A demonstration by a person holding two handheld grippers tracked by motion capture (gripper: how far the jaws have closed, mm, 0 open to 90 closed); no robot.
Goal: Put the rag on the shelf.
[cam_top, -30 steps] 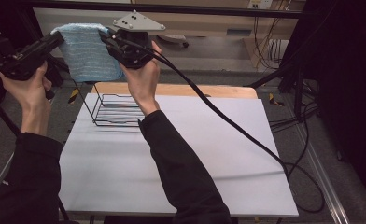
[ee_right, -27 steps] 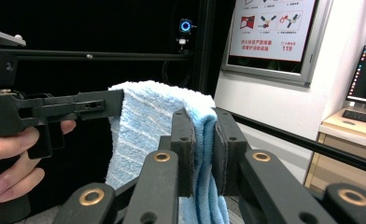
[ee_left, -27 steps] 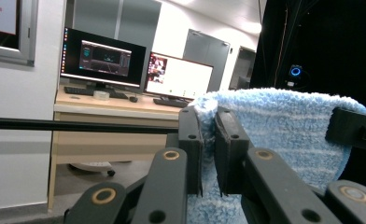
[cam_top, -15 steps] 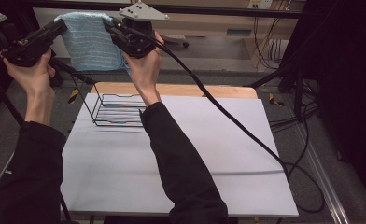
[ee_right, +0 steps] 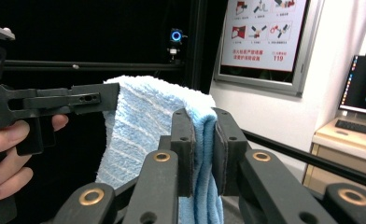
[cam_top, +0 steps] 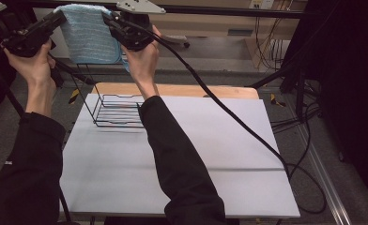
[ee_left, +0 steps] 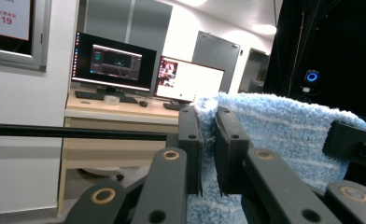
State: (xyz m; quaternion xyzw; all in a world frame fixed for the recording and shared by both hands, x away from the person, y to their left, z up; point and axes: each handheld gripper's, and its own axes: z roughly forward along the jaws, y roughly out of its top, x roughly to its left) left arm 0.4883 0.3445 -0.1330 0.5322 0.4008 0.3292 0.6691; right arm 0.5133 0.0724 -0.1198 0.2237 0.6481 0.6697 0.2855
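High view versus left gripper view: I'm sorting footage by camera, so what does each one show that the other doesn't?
The high view alone shows the white table, the black wire rack on it, and both forearms reaching up. The left gripper view alone shows a desk with two lit monitors against a far wall. Both share the blue towel, stretched between the left gripper and the right gripper, each shut on an upper corner.

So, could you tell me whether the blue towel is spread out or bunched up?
Spread: the towel hangs flat between the left gripper and right gripper, each clamping a top corner.
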